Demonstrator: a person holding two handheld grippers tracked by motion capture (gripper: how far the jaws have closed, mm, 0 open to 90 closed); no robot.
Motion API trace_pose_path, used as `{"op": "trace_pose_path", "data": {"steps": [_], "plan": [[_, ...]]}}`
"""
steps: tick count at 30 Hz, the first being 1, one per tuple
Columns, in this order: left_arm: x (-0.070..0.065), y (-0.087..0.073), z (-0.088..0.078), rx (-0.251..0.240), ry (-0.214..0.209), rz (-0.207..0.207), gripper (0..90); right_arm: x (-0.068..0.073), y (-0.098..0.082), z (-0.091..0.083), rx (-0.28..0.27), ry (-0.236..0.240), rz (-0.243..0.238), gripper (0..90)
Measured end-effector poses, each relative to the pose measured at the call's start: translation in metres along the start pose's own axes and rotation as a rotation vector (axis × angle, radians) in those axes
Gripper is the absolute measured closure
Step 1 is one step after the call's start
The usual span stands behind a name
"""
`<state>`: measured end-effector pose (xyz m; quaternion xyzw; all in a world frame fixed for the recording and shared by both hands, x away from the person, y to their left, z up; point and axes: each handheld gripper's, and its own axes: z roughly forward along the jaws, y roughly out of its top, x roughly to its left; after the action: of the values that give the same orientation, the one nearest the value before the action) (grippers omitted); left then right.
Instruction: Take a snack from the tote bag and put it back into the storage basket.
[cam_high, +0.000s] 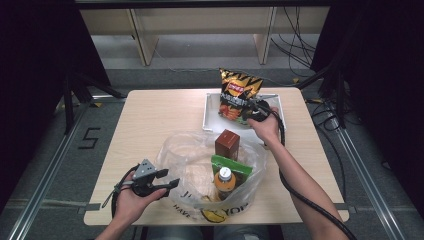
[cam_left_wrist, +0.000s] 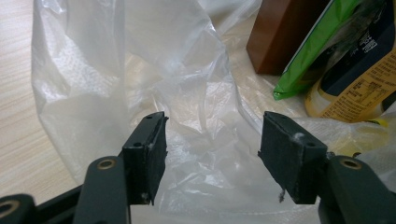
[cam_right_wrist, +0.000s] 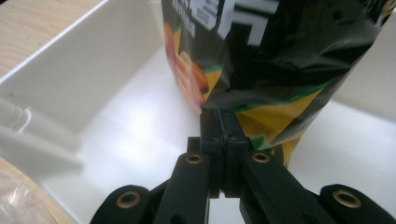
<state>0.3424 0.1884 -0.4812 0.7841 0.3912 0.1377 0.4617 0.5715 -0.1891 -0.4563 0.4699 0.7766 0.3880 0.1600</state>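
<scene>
Nearest us, the left gripper (cam_high: 167, 183) sits with its jaws spread wide and holding nothing, the clear plastic bag (cam_left_wrist: 154, 84) lying just ahead of them with a brown box (cam_high: 227, 143), a green packet (cam_high: 231, 167) and a bottle (cam_high: 225, 182) inside. Farther out, the right gripper (cam_right_wrist: 223, 126) is clenched tight on the bottom edge of the chip bag (cam_right_wrist: 280, 56), holding it upright over the white tray (cam_right_wrist: 102, 70).

Wooden table (cam_high: 150, 125), light grain; brown box (cam_high: 227, 144) upright beside a green packet (cam_high: 231, 165); capped bottle (cam_high: 224, 181) with yellow label just in front of the packet, touching it; black cables (cam_high: 295, 30) trailing on the grey floor (cam_high: 50, 150) beyond the table; pale wooden furniture legs (cam_high: 142, 40) behind.
</scene>
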Motion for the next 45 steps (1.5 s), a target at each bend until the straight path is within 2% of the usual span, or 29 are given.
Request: {"op": "trace_pose_path", "data": {"steps": [1,2,3,4,6,7,9,10,12,13,15,16,18,21,24,26,29,32,34,35,36,37,38,39,41,42,43,44,45], "plan": [[0.0,0.0,0.0,-0.001,-0.001,0.0,40.3,0.004,-0.001,-0.001,0.016,0.009,0.051,90.0],[-0.001,0.0,0.0,-0.002,-0.001,0.001,40.3,0.004,-0.001,-0.002,0.043,0.012,0.052,90.0],[-0.001,0.0,0.0,-0.002,-0.001,0.002,40.3,0.0,-0.002,0.0,0.025,0.011,-0.01,90.0],[-0.001,0.0,0.0,-0.002,0.0,0.002,40.3,0.001,-0.002,0.001,0.024,0.016,0.008,90.0],[-0.001,0.0,0.0,-0.007,-0.001,-0.005,40.3,0.0,-0.003,0.002,0.05,0.013,-0.001,90.0],[0.0,0.0,-0.001,-0.002,0.001,0.0,40.3,0.001,-0.005,0.005,0.035,0.019,0.008,90.0],[0.0,0.0,-0.001,-0.006,-0.001,-0.001,40.3,0.001,-0.005,0.006,0.067,0.012,0.008,90.0],[0.0,0.0,-0.001,-0.001,0.001,-0.001,40.3,0.0,-0.007,0.01,0.047,0.011,-0.007,90.0],[0.0,0.0,-0.001,-0.001,0.0,-0.002,40.3,0.003,-0.006,0.007,0.115,0.012,0.038,90.0],[0.0,0.0,-0.001,0.0,0.0,-0.001,40.3,0.004,-0.007,0.009,0.117,-0.004,0.049,90.0],[0.0,0.0,0.0,-0.005,-0.001,-0.002,40.3,0.002,-0.008,0.012,0.108,0.001,0.04,90.0],[0.0,0.0,-0.001,-0.005,-0.001,-0.001,40.3,0.002,-0.008,0.013,0.115,-0.019,0.037,90.0],[0.0,0.0,-0.001,-0.005,-0.001,-0.001,40.3,0.002,-0.007,0.013,0.139,-0.016,0.064,90.0],[0.0,0.0,-0.001,-0.006,0.0,0.0,40.3,-0.002,-0.007,0.015,0.132,-0.031,0.036,90.0],[0.0,0.0,0.0,-0.005,-0.001,0.0,40.3,-0.003,-0.007,0.017,0.119,-0.039,0.06,89.9],[0.0,0.0,0.0,-0.005,-0.001,0.0,40.3,-0.006,-0.006,0.016,0.134,-0.048,0.046,89.8],[0.0,0.0,0.0,-0.005,-0.002,0.0,40.3,-0.007,-0.005,0.016,0.142,-0.053,0.065,89.6],[0.0,0.0,0.0,-0.004,-0.002,0.001,40.3,-0.012,-0.005,0.016,0.134,-0.062,0.039,89.1],[0.0,0.0,0.0,-0.005,-0.001,0.001,40.3,-0.009,-0.005,0.018,0.11,-0.075,0.101,88.7],[0.0,0.0,0.0,-0.006,-0.001,0.0,40.3,-0.013,-0.005,0.018,0.108,-0.09,0.064,88.6],[0.0,0.0,-0.001,-0.006,0.0,0.001,40.3,-0.015,-0.004,0.017,0.11,-0.085,0.056,88.4],[0.0,0.0,-0.001,-0.006,0.0,0.0,40.3,-0.016,-0.003,0.016,0.125,-0.084,0.052,88.3],[0.0,0.0,-0.001,-0.006,0.0,-0.001,40.3,-0.014,-0.003,0.016,0.118,-0.09,0.073,88.2],[0.0,0.0,-0.001,-0.006,0.0,0.0,40.3,-0.019,-0.002,0.016,0.11,-0.106,0.022,87.9],[0.0,0.0,-0.001,-0.006,-0.003,0.002,40.4,-0.013,-0.002,0.013,0.116,-0.106,0.091,86.2],[0.0,0.0,-0.001,-0.007,-0.004,0.001,40.3,-0.019,-0.001,0.011,0.097,-0.101,0.023,84.9],[0.0,0.0,-0.001,-0.003,-0.004,0.002,40.3,-0.017,-0.001,0.009,0.088,-0.101,0.043,83.5],[0.0,0.0,-0.001,-0.006,-0.003,0.002,40.3,-0.019,0.0,0.006,0.082,-0.099,0.002,81.3],[0.0,0.0,-0.001,-0.006,-0.003,0.001,40.3,-0.018,0.0,0.001,0.084,-0.092,0.01,79.5]]}}
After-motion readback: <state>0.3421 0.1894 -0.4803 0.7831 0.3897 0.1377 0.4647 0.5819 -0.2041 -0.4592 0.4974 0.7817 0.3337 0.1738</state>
